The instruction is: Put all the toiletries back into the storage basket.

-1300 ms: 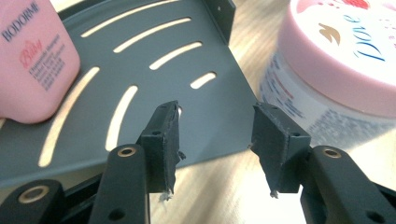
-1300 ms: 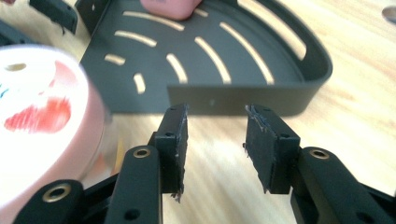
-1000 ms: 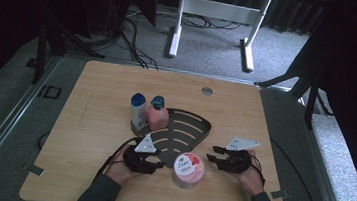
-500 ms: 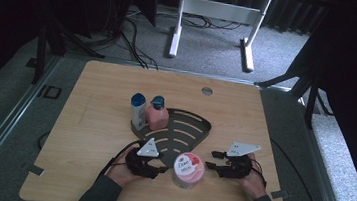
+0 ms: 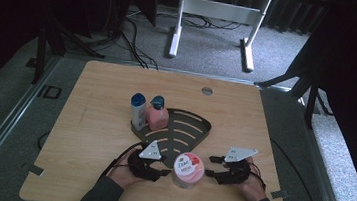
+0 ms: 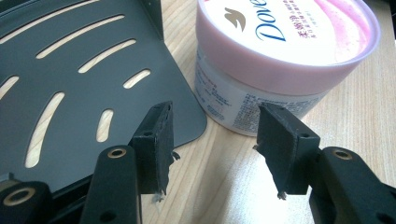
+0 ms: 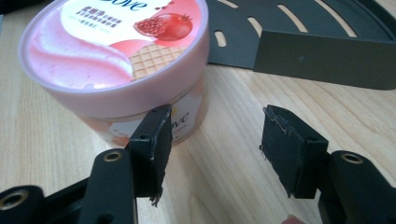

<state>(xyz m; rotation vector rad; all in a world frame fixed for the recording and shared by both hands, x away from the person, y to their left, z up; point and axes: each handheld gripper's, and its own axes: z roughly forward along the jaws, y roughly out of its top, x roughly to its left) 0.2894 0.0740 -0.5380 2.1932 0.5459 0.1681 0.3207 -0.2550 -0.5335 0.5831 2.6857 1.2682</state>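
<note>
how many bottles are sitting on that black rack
2. A blue-capped white bottle stands at the rack's far left corner, and a pink bottle stands right beside it. None seems hidden behind them.

The high view looks forward and down from above the person's side, taking in the whole light wooden table and the grey floor beyond. The left gripper view sits low and close, looking along its jaws at the round pink-lidded plastic jar and the dark slotted metal corner tray. The right gripper view, equally near, faces the same jar from its other side (tray behind). All three share jar and tray.
</note>
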